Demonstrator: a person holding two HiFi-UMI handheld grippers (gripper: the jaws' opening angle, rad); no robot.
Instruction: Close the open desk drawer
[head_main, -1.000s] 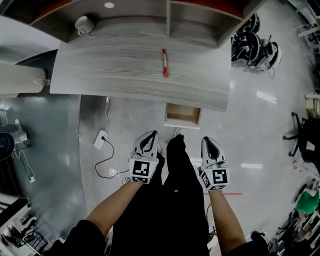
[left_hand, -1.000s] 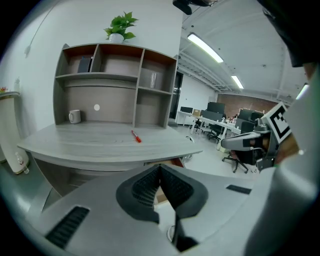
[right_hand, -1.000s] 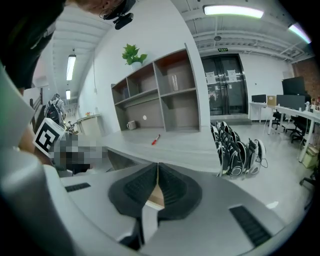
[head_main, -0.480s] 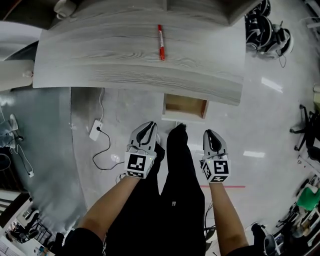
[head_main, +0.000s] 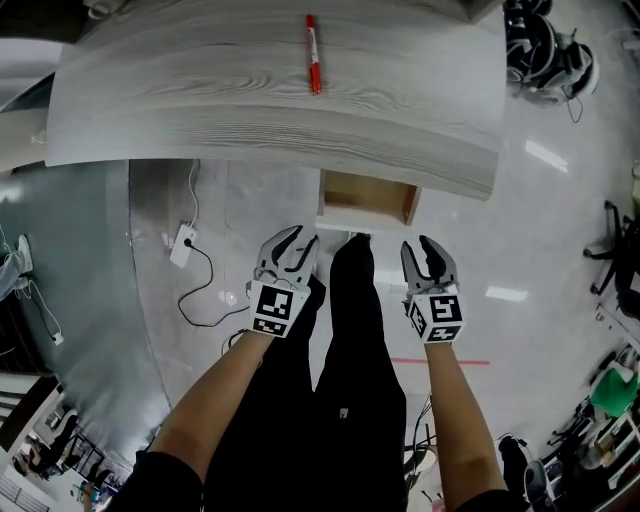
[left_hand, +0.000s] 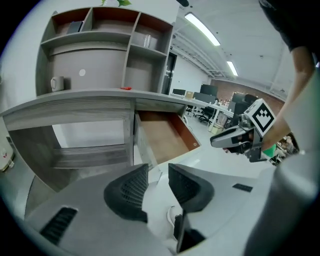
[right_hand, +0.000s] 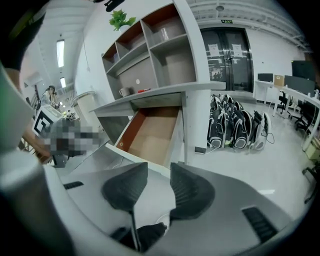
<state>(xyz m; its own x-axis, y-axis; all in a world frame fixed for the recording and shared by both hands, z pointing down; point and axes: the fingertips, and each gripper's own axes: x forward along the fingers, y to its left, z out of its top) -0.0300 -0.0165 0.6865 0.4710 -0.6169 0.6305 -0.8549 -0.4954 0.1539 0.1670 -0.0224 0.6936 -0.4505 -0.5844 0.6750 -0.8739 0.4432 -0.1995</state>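
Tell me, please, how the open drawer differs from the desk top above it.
The drawer has a brown wooden inside and a white front; the desk top is grey wood grain. The drawer looks empty, while the desk top bears a red pen. The drawer is small and juts out from under the desk top's front edge; the desk top spans far wider. Both belong to the same desk.

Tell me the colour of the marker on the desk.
The marker is red, clearest in the head view.
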